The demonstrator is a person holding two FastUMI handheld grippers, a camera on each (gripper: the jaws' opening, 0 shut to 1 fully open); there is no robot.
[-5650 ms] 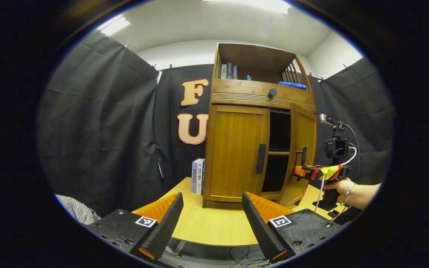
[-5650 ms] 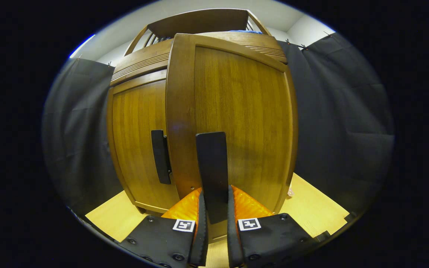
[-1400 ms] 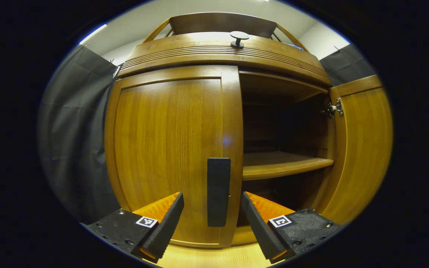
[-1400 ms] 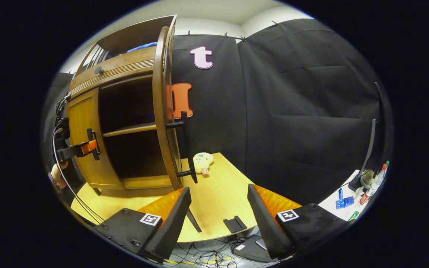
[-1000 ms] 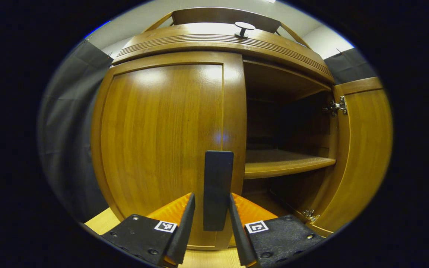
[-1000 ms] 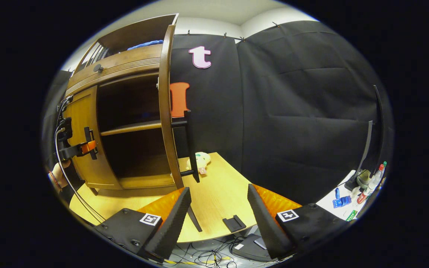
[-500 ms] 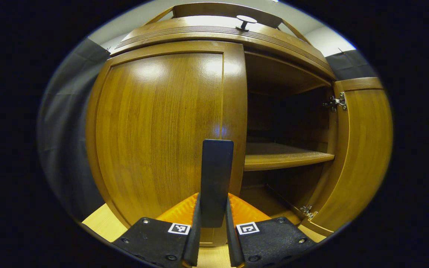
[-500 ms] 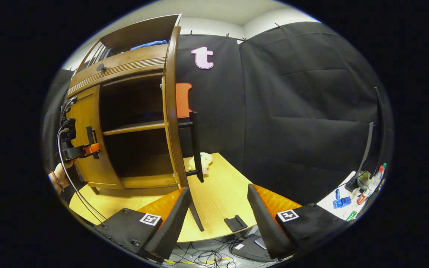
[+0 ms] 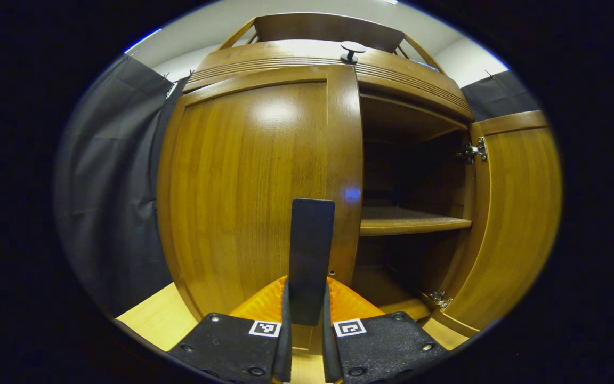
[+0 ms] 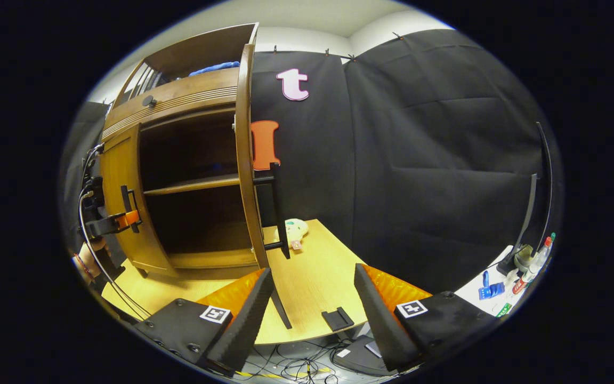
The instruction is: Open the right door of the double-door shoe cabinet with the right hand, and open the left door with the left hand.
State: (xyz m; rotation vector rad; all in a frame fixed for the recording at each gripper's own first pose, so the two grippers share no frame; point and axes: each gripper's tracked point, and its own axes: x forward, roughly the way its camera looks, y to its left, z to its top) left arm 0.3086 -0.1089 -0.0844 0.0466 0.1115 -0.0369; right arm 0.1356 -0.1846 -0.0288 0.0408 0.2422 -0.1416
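Note:
The wooden shoe cabinet (image 9: 408, 80) is close in front in the left gripper view. My left gripper (image 9: 305, 292) is shut on the black vertical handle (image 9: 311, 250) of the left door (image 9: 243, 192), which stands slightly ajar. The right door (image 9: 515, 213) is swung wide open, baring a shelf (image 9: 413, 221) inside. In the right gripper view the right door (image 10: 245, 160) shows edge-on with its handle (image 10: 277, 213) free. My right gripper (image 10: 312, 306) is open with nothing between its fingers, over the table's front edge. The left gripper (image 10: 112, 223) shows there at the left door.
A wooden table (image 10: 317, 272) carries the cabinet. A small plush toy (image 10: 294, 228) lies behind the open right door. A black bracket (image 10: 337, 319) sits at the table's edge, cables (image 10: 296, 368) below. Bottles and small items (image 10: 531, 258) stand at far right.
My left gripper moved in and shut on the left door's handle, and that door has started to swing out. My right gripper let go of the opened right door and backed off.

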